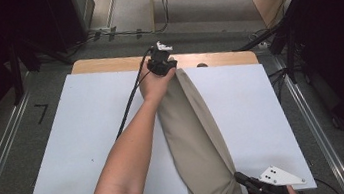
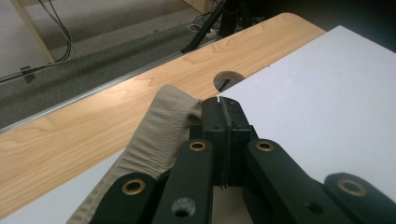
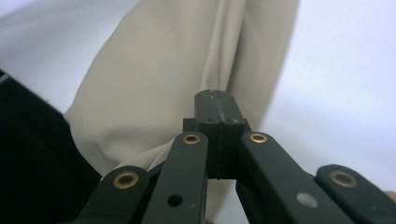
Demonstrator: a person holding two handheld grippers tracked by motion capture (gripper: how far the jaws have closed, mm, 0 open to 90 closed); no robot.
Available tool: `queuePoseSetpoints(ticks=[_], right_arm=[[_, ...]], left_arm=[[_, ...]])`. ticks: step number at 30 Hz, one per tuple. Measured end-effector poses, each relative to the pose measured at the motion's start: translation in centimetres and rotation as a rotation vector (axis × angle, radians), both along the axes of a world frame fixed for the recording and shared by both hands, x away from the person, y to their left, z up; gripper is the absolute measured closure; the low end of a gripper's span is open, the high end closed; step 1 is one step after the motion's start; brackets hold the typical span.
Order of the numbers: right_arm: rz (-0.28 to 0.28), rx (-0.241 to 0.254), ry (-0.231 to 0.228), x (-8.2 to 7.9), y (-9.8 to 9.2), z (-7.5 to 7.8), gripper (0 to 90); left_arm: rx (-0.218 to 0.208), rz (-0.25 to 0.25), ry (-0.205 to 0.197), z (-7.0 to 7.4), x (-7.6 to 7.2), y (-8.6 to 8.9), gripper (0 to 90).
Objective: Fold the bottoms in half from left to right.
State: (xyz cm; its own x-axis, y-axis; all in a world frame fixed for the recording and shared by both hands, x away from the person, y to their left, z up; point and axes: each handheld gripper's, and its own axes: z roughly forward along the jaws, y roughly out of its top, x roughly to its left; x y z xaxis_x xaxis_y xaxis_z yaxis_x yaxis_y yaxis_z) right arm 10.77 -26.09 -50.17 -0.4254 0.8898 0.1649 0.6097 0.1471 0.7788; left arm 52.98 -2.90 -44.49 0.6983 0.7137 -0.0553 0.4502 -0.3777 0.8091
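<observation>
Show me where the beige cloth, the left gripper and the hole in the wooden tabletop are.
beige cloth (image 1: 193, 139), high view, middle of its folded length.
left gripper (image 2: 223, 105), left gripper view, tips of its shut jaws.
hole (image 2: 227, 79), left gripper view, its dark opening.

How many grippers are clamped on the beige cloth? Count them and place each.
2. The left gripper pinches the beige cloth at the table's far edge; the right gripper pinches its near end.

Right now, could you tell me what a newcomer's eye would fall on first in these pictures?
A long beige cloth stretches down the middle of the white board, from far edge to near edge. The left claw is shut on its far end beside the bare wooden table strip; the right claw is shut at its near end.
</observation>
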Motion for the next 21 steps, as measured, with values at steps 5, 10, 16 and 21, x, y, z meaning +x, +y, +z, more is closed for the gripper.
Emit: queuePoseSetpoints(ticks=[5,10,16,21], right_arm=[[-0.085,-0.031,-0.005,-0.2,-0.5,-0.6,86.1],[-0.072,-0.035,-0.019,0.0,0.5,-0.3,36.7],[0.015,-0.045,-0.064,0.4,3.1,0.3,36.3],[0.082,-0.058,-0.054,1.1,5.8,0.4,38.3]], left_arm=[[-0.05,-0.007,0.058,-0.2,0.6,-1.6,69.4],[-0.108,-0.002,0.047,1.4,0.0,0.0,23.9],[-0.11,0.06,0.079,0.7,-0.6,5.2,22.5],[-0.074,0.089,0.144,-2.0,-1.2,8.3,23.1]])
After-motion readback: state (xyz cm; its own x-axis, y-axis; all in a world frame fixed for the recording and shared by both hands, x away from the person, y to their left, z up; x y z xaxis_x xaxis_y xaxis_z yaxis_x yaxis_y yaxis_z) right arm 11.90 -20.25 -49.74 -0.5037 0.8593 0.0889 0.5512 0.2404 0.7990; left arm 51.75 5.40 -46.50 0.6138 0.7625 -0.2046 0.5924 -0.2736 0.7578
